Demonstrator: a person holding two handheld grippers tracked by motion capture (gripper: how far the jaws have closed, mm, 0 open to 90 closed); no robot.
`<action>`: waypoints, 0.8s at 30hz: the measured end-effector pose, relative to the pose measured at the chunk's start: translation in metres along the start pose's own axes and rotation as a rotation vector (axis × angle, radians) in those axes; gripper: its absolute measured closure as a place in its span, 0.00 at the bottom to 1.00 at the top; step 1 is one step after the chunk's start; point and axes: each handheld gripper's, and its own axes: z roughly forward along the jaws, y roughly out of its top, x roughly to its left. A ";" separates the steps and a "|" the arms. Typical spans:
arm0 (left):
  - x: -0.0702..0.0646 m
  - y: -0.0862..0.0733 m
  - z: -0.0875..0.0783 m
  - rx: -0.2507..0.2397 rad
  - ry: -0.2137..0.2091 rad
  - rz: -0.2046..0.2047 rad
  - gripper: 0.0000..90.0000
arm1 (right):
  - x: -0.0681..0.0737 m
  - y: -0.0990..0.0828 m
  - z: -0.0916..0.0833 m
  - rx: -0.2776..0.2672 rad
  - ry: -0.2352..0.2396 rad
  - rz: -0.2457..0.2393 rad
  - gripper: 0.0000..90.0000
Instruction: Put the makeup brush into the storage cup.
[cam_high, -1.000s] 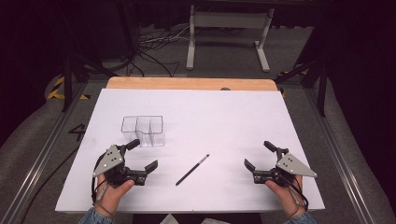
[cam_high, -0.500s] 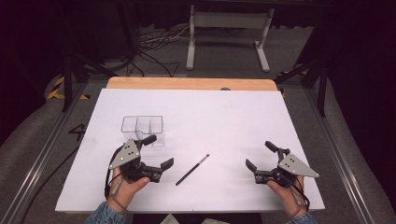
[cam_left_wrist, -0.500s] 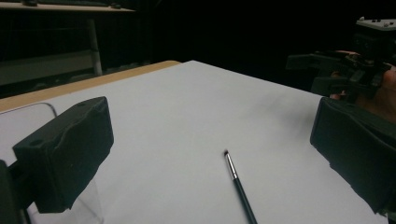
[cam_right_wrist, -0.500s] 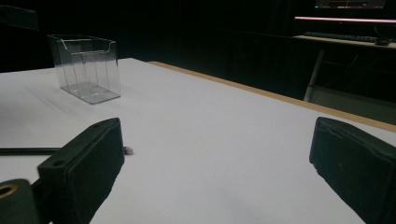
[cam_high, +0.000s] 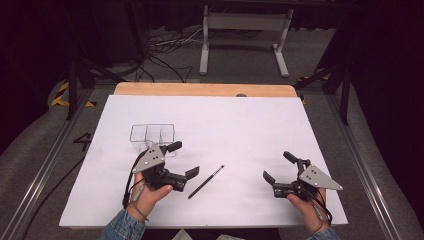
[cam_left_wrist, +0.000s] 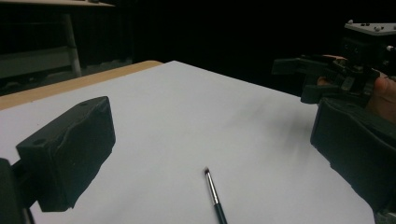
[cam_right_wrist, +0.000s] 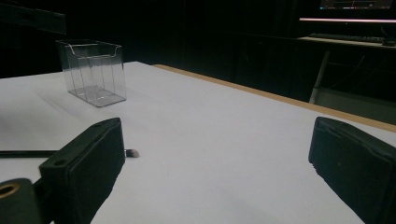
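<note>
A thin black paintbrush (cam_high: 206, 181) lies flat on the white table sheet (cam_high: 240, 125), slanting up to the right. My left gripper (cam_high: 184, 159) is open just left of the brush, which lies between and ahead of its jaws. The left gripper view shows the brush (cam_left_wrist: 214, 193) with its bristle tip pointing away, between the jaws of my open left gripper (cam_left_wrist: 210, 126). At the right of the table my right gripper (cam_high: 278, 166) is open and holds nothing. In the right gripper view the brush tip (cam_right_wrist: 132, 152) peeks out past the left jaw of my right gripper (cam_right_wrist: 217, 144).
A clear plastic box with compartments (cam_high: 152, 134) stands just behind the left gripper, also seen as the clear box (cam_right_wrist: 93, 72). A wooden table edge (cam_high: 200, 89) runs along the back. The other hand's gripper (cam_left_wrist: 336, 74) shows far off.
My left gripper has moved right and forward, closing in on the brush, still open. The right gripper has barely shifted. The brush has not moved.
</note>
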 end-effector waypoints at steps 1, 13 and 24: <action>-0.001 0.001 0.002 0.004 -0.006 -0.005 0.01 | 0.000 0.000 0.000 0.001 -0.001 0.001 0.04; -0.011 0.023 0.019 0.171 -0.039 -0.008 0.03 | -0.001 0.001 -0.002 -0.006 0.023 0.016 0.04; -0.015 0.051 0.039 0.474 0.014 -0.010 0.02 | -0.002 0.001 -0.005 -0.006 0.027 0.018 0.06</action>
